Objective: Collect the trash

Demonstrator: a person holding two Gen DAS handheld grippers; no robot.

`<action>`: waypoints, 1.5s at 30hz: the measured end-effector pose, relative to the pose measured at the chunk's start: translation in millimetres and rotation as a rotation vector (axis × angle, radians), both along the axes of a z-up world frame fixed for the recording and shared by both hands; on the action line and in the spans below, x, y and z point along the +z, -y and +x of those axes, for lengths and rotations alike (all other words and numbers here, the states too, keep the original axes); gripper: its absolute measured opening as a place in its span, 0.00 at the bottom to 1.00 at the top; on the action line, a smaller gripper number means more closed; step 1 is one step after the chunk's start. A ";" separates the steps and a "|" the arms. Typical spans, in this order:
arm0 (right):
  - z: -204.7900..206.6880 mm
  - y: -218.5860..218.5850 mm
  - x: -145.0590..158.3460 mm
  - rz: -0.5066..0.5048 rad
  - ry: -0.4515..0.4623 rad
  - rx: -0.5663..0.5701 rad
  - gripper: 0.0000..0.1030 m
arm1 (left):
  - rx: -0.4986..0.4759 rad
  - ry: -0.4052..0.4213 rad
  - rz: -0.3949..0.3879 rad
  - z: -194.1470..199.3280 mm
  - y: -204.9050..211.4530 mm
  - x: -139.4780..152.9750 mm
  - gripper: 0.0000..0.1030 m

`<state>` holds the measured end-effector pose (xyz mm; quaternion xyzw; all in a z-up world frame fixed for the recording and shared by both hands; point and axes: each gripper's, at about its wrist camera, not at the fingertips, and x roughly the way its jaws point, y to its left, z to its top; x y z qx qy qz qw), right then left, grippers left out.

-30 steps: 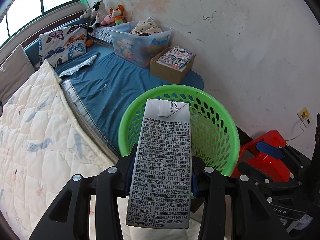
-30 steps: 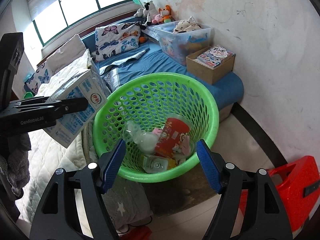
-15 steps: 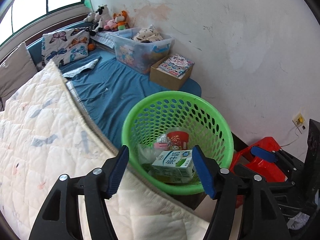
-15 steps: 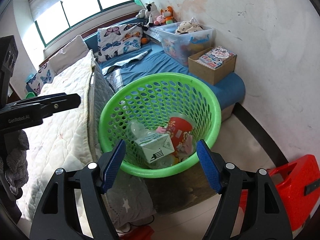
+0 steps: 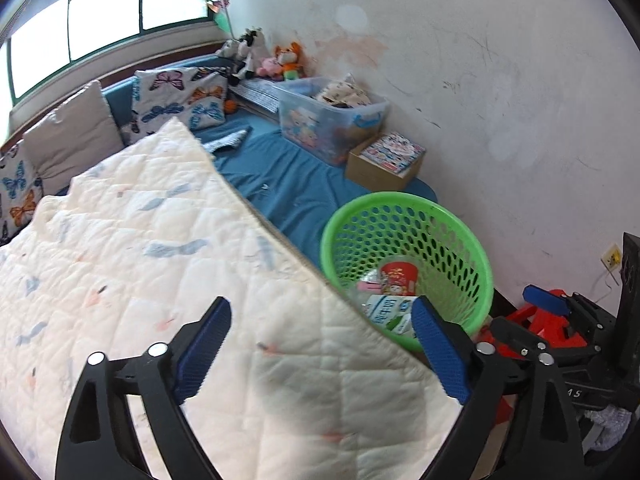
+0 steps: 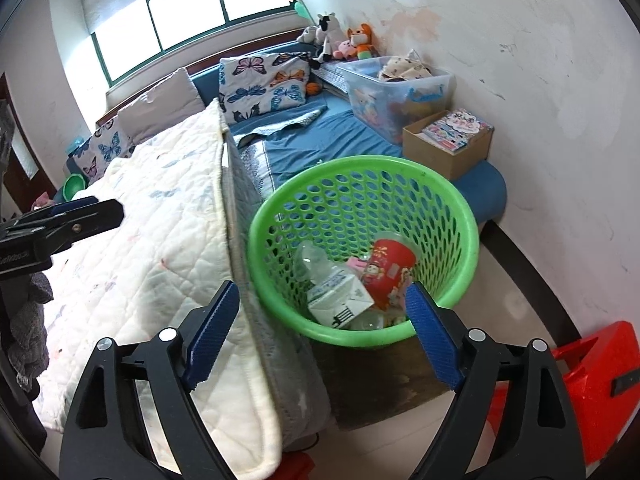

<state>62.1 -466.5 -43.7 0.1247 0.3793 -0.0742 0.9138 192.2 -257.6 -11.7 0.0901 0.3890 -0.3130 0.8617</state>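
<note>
We are holding both the left tongs (image 5: 320, 350) and right tongs (image 6: 322, 334) agape and empty, the milk carton (image 6: 340, 300) lying in the green basket (image 6: 460, 216) ahead; risk: sweeping low, we are catching the quilt (image 5: 140, 240) or tipping that basket.

You are looking into a bedroom where daylight is pouring through a wide window (image 6: 188, 12) with a green frame. A white wall (image 6: 540, 80), scuffed and stained, is running along your right side. A bed (image 6: 344, 136) under a blue sheet is sitting against it, and a pale quilt (image 5: 140, 248) is lying over the nearer side. Butterfly pillows (image 6: 264, 84) are leaning at the head, with stuffed toys (image 6: 340, 40) sitting in the corner. A clear storage bin (image 6: 396, 88) and a cardboard box (image 6: 448, 140) of books are resting on the sheet by the wall. A pale floor (image 6: 516, 300) is showing beside the bed's foot.
</note>
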 end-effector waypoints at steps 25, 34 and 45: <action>4.8 -91.1 10.7 -0.072 -0.014 0.079 0.96 | 0.269 0.067 -0.042 -40.2 -151.2 7.6 0.93; -2.7 -115.0 23.4 -0.092 0.039 0.083 0.96 | 0.309 0.115 -0.023 -61.0 -176.4 9.1 0.93; -9.1 -139.0 31.5 -0.118 0.064 0.124 0.96 | 0.364 0.119 -0.042 -75.0 -201.8 7.5 0.93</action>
